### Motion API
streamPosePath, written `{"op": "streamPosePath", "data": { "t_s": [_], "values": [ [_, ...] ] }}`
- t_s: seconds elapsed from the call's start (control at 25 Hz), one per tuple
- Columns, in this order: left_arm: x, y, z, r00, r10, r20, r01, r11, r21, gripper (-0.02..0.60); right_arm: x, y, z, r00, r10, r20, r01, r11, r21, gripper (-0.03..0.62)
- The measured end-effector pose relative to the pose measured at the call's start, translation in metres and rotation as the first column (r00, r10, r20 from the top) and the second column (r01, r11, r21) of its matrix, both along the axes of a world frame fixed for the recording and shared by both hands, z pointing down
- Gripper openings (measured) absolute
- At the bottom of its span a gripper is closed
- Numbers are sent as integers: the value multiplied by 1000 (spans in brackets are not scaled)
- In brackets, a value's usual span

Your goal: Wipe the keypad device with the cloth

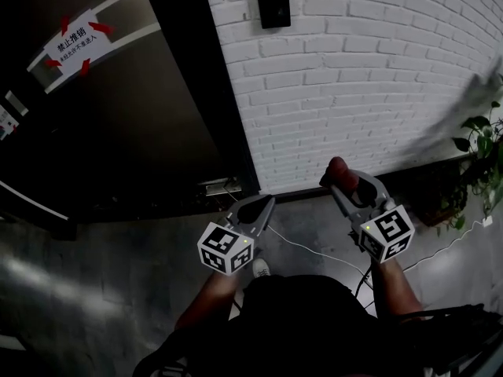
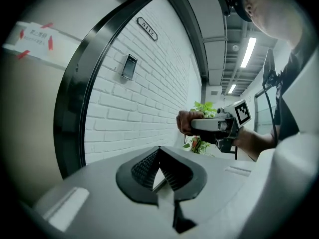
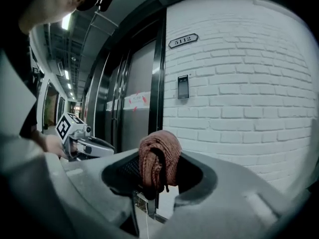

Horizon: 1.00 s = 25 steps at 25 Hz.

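The keypad device (image 1: 273,0) is a small black panel high on the white brick wall, also in the left gripper view (image 2: 129,66) and the right gripper view (image 3: 183,86). A reddish-brown cloth (image 3: 159,158) hangs bunched between the jaws of my right gripper (image 3: 158,176), which is shut on it. From the head view the cloth (image 1: 338,170) sits at the tip of the right gripper (image 1: 341,185), low by the wall's foot, well below the keypad. My left gripper (image 1: 262,207) is level beside it, its jaws closed together with nothing between them (image 2: 159,153).
A dark door (image 1: 141,116) with a red-and-white paper sign (image 1: 72,44) stands left of the brick wall. A potted plant (image 1: 479,155) is at the far right. A white cable (image 1: 314,254) lies on the grey floor. A number plate (image 3: 182,41) hangs above the keypad.
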<state>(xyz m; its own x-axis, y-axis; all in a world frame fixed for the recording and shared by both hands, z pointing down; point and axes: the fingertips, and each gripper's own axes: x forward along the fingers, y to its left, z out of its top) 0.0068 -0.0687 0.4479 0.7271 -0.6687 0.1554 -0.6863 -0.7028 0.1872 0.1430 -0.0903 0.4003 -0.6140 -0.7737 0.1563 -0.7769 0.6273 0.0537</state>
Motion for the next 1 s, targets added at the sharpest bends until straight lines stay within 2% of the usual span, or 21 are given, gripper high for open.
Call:
{"op": "streamPosePath", "data": {
  "t_s": [0.2, 0.56, 1.0],
  "values": [
    [31, 32, 2, 1000, -25, 6, 25, 1000, -6, 17, 21, 35, 9, 998, -53, 36, 54, 998, -44, 155],
    [66, 79, 19, 997, -70, 18, 71, 997, -31, 17, 48, 62, 28, 993, -113, 20, 114, 993, -33, 155],
    [54, 82, 5, 992, -126, 31, 126, 992, 9, 17, 48, 72, 24, 989, -148, 7, 148, 989, -7, 155]
  ]
}}
